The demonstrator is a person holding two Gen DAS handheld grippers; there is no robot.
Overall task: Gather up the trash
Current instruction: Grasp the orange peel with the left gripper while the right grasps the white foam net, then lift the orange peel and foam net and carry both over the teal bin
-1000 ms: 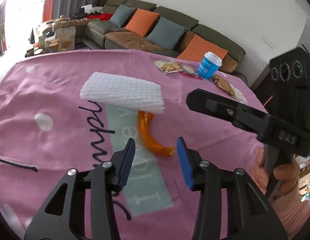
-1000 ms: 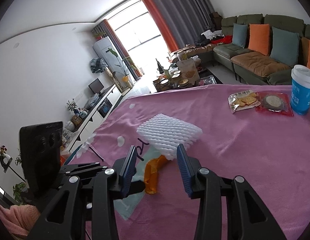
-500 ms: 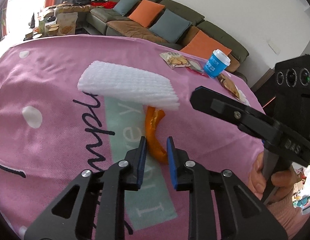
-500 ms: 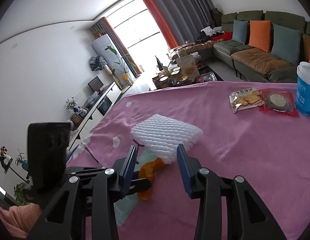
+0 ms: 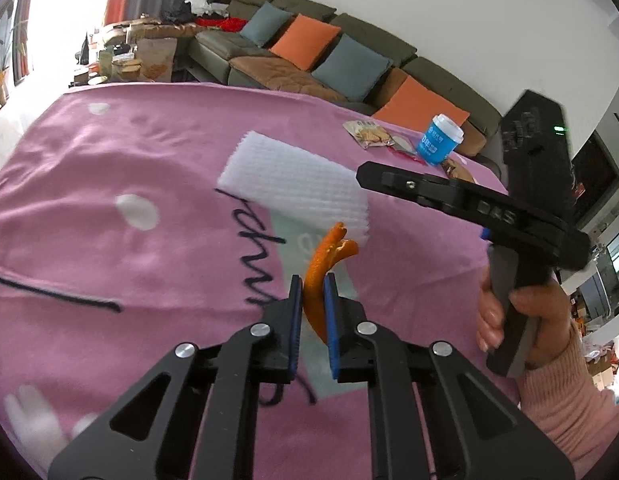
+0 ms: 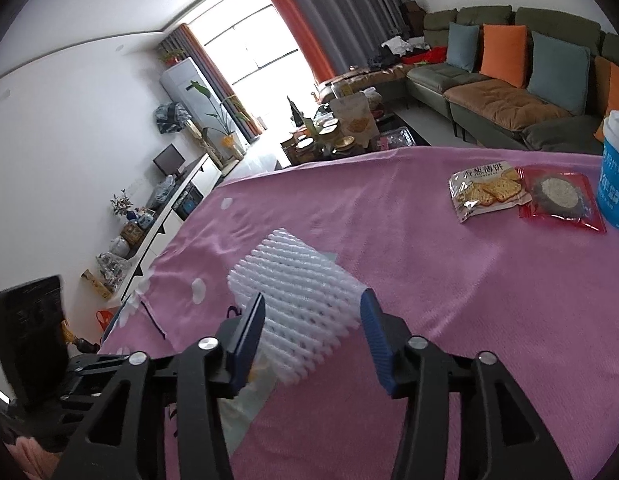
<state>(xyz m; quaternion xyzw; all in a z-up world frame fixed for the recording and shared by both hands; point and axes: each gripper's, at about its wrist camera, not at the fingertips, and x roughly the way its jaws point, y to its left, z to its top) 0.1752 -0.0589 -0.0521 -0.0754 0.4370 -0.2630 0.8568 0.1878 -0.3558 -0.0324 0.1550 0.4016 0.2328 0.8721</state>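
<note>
Curled orange peel [image 5: 314, 280] pinched by left tool [image 5: 312, 286]; right tool [image 6: 311, 316] spread, just widened, straddling ribbed white foam net [image 6: 297, 300].

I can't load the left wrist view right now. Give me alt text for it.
The left gripper has just closed its blue pads on a curled orange peel over a pink tablecloth. Just beyond lies a white foam fruit net, with the right gripper reaching toward it; a blue paper cup and snack packets sit farther back.
</note>
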